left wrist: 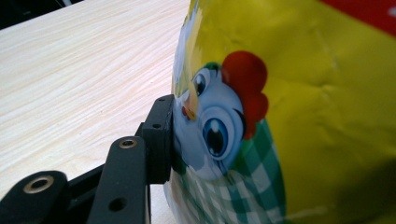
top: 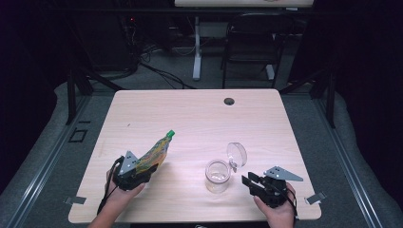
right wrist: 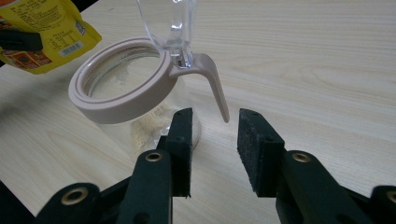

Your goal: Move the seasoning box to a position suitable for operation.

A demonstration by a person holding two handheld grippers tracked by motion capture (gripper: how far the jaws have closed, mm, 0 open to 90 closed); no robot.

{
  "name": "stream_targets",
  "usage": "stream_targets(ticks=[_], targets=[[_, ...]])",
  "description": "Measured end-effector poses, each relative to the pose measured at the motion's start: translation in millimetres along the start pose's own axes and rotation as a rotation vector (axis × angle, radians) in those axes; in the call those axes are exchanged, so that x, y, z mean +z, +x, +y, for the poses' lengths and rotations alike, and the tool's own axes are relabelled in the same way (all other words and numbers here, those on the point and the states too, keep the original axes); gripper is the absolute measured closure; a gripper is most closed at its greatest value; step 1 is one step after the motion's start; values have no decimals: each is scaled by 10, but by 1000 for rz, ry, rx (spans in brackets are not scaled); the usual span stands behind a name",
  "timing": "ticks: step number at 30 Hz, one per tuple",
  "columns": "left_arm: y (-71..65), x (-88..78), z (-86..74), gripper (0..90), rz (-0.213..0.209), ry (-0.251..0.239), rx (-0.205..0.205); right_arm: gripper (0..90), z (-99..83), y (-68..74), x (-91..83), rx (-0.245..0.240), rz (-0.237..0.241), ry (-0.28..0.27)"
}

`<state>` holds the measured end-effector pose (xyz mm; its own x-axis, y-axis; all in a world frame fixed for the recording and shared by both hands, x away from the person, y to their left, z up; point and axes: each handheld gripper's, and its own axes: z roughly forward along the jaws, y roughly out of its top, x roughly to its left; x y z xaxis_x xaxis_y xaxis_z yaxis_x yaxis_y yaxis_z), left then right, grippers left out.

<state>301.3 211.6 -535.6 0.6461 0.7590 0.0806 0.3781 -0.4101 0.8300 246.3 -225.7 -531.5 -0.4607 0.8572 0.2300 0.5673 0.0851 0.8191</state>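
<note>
A yellow pouch (top: 154, 154) with a green cap leans up and to the right from my left gripper (top: 142, 170), which is shut on its lower end. In the left gripper view one black pad (left wrist: 161, 135) presses on the pouch (left wrist: 303, 116), beside its cartoon chicken print; the other jaw is hidden behind it. A clear jar (top: 217, 176) with a beige rim (right wrist: 119, 100) stands near the front, its hinged lid (top: 236, 154) up and pale powder at the bottom. My right gripper (top: 248, 183) is right of the jar. The right gripper (right wrist: 215, 116) is open, just short of the beige latch (right wrist: 215, 86).
The light wooden table (top: 190, 118) has a round cable hole (top: 229, 101) at the back. The front edge runs just under both hands. Beyond the table stand a black chair (top: 256, 42) and a white desk leg (top: 196, 52).
</note>
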Motion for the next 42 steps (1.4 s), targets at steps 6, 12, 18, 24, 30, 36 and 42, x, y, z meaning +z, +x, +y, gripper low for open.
stream_targets(ticks=[6,12,18,24,30,36,42], targets=[[-35,-18,8,544,43,9,45,674,3,38,8,-26,15,1],[-63,-33,18,544,60,20,73,667,9,65,0,-47,9,-12],[-112,-28,26,544,72,26,105,645,22,100,-9,-72,8,-31],[-176,-9,41,545,93,38,157,619,30,123,-13,-102,-12,-31],[-232,-8,60,544,108,51,211,621,38,145,-34,-115,-16,-37],[-292,14,72,545,123,56,251,638,31,152,-38,-121,-13,-21],[-352,28,80,545,135,70,295,666,36,169,-50,-119,-6,-36]])
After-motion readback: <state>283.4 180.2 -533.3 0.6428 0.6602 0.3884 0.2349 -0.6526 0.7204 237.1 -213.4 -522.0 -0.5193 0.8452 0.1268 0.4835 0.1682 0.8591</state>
